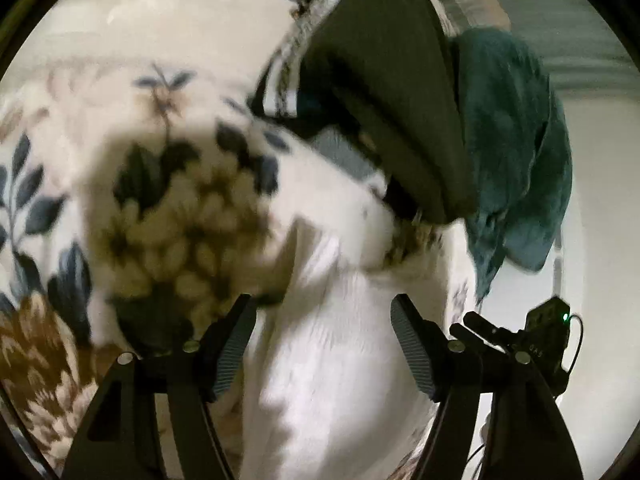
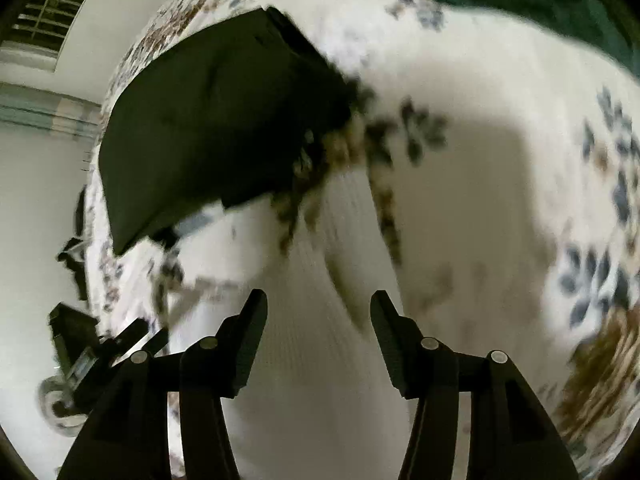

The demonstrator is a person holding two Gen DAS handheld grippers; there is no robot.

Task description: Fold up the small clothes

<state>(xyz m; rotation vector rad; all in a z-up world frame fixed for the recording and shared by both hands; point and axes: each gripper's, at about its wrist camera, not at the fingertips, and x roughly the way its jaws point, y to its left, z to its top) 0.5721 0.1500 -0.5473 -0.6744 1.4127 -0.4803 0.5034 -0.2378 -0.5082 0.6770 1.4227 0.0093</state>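
Note:
A white ribbed garment (image 1: 332,360) lies on the floral bedspread (image 1: 80,200). My left gripper (image 1: 320,304) hangs over it with its jaws open, the pads apart from the cloth. The right wrist view shows the same white garment (image 2: 312,360) under my right gripper (image 2: 318,300), also open with nothing pinched. Just beyond the white piece lies a dark folded garment (image 1: 392,100) (image 2: 216,120). A teal garment (image 1: 516,140) hangs over the bed's edge beside it. Both views are blurred.
The bedspread (image 2: 520,120) fills most of both views. The bed's edge runs along the right of the left wrist view and the left of the right wrist view, with pale floor beyond. A slatted window blind (image 2: 52,0) is at the far upper left.

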